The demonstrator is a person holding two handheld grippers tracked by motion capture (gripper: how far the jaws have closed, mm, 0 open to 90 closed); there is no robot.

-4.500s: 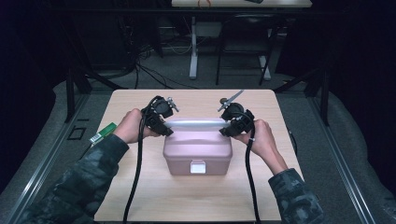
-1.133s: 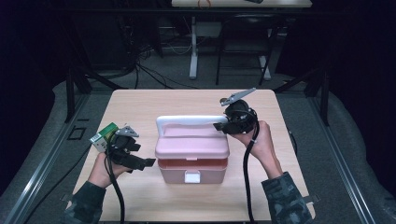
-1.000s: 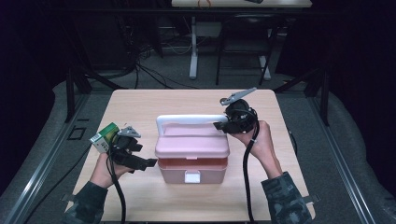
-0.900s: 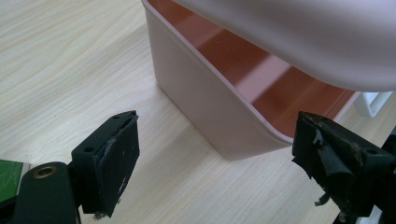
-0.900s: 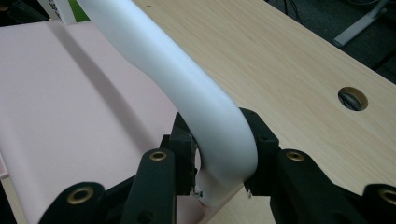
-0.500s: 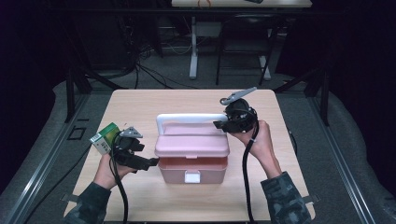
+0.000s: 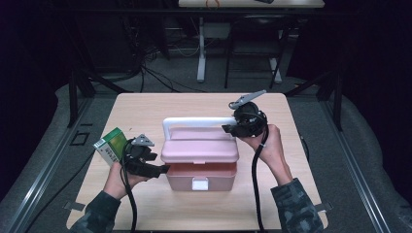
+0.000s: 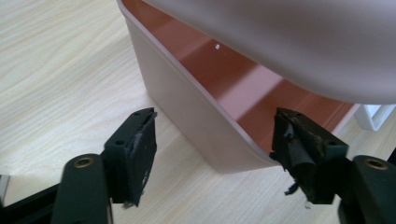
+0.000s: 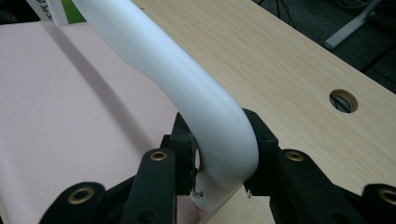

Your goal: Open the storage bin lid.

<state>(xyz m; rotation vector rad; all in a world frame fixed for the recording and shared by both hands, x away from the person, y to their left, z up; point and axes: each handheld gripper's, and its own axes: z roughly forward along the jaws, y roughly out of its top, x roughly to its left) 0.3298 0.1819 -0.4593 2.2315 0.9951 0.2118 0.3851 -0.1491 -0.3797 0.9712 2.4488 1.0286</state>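
Left gripper point(image 8: 215, 154) jaws just narrowed, nothing pinched, straddling pink box point(image 7: 201, 172) near corner at table point(image 7: 145, 109) centre; right gripper point(image 9: 217, 156) clamped on white handle point(image 9: 187, 93), lid point(image 7: 199, 148) lifted ajar; green carton point(image 7: 111, 144) now behind left hand, presumably dropped off.

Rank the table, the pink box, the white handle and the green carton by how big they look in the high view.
1. Table, by far the largest.
2. Pink box.
3. White handle, long but thin.
4. Green carton, partly hidden by the left claw, so its place after the handle is unsure.
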